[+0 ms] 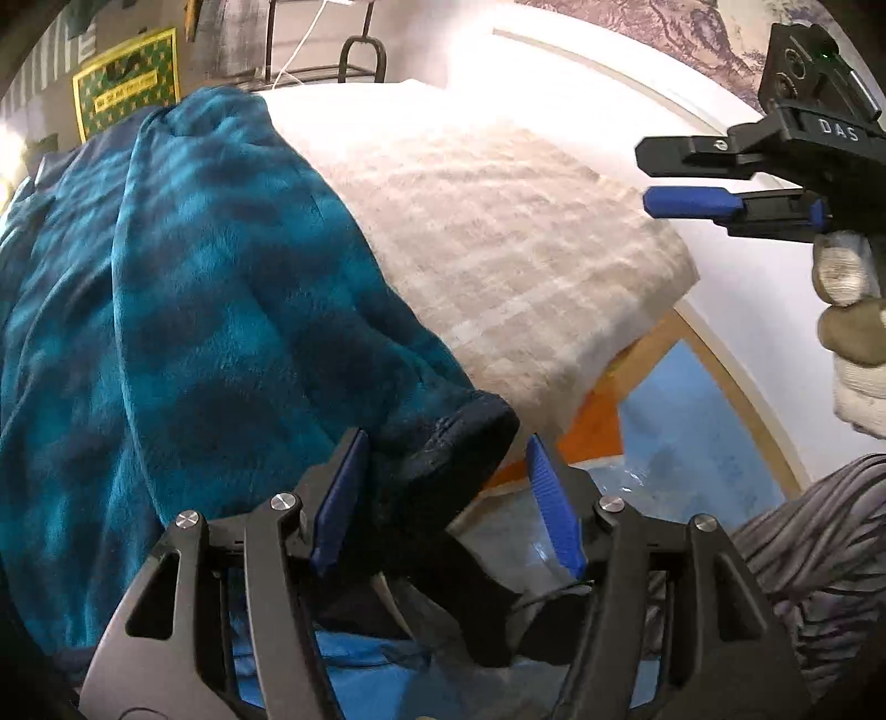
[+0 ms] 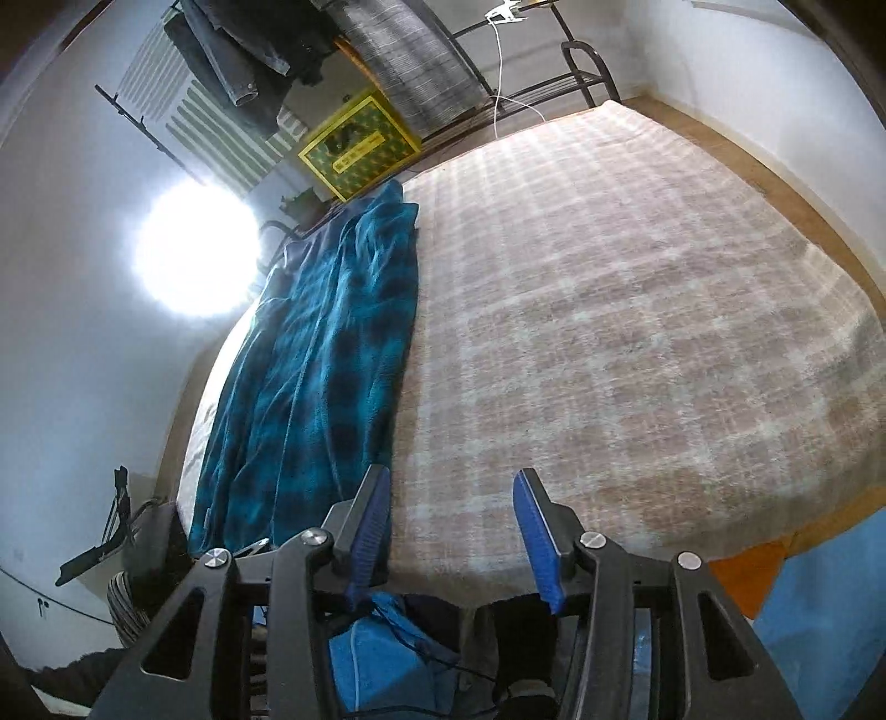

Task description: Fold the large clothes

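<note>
A: What does the left wrist view give that the right one misses?

B: The dark cuff (image 1: pixel 443 443) of the teal plaid fleece garment (image 1: pixel 183 310). It sits between the blue pads of the left tongs (image 1: pixel 446 498), which stand apart; the left pad is right at the cloth, the right pad is clear of it. So open, nothing gripped. That view also catches the right tongs (image 1: pixel 686 177) from the side, up at the right edge, held in a gloved hand (image 1: pixel 847 310), pads parted with only air between them.

A: And the right wrist view?

B: It shows the whole layout. The right tongs (image 2: pixel 448 526) are open over the near edge of the bed, empty. The fleece garment (image 2: pixel 326 354) lies as a long rumpled strip along the left side of the bed, on a beige checked blanket (image 2: pixel 637 310) that covers the rest of the bed and is bare.

A: The room?

B: White walls, with a strong glare spot (image 2: pixel 196 249) on the left one. Beyond the bed's far end a dark metal rack (image 2: pixel 554 83) carries hanging clothes (image 2: pixel 243 50), a white cable trails down from it, and a yellow-framed green panel (image 2: pixel 360 147) stands beside it. A strip of wooden floor runs along the bed's right side, and orange and blue surfaces (image 2: pixel 792 581) show beyond its near right corner.
</note>
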`<state>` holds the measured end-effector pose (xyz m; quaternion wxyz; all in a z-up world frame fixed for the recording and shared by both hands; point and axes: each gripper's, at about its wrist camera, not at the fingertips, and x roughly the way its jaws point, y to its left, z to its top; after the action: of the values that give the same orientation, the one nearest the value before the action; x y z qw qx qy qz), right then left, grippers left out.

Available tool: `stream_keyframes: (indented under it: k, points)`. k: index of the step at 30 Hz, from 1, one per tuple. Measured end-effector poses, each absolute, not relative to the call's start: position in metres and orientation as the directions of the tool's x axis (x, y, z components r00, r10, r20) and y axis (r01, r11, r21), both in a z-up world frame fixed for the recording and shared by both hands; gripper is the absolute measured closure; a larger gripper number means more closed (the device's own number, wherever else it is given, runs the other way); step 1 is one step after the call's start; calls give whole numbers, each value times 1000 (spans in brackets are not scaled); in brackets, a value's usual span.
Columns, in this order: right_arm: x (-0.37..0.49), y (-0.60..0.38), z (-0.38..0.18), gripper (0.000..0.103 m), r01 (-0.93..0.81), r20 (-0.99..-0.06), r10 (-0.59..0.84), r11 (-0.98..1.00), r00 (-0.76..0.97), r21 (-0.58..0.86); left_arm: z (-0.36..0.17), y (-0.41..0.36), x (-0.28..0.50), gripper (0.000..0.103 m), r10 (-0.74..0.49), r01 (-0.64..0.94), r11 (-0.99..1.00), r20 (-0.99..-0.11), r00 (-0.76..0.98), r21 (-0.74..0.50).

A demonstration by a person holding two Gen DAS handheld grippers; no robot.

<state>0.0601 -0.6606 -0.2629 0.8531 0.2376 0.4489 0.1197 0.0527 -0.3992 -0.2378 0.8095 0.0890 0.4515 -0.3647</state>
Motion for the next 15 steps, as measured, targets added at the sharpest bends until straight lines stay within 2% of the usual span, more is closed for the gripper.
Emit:
stream_keyframes:
  k: [2,4,6,12,15]
  points:
    - [60,-664,-264,53,9,-709,421,857,566,515,-240,-403,57,43,-502,688,709,-796,338,-155]
    - [63,-664,-264,53,10,-707,424,854,566,520,-241,-400,63,66,-502,683,715,-788,355,-148]
    - [68,-663,-264,50,9,-702,430,850,568,527,-239,-391,75,86,-550,655,715,-774,313,-243]
    - [114,-648,-266,40,-28,-676,456,839,579,543,-200,-350,73,90,-673,574,700,-662,331,-424]
    - [151,-638,-269,27,-41,-653,489,817,578,575,-188,-330,73,90,-706,533,690,-616,348,-489]
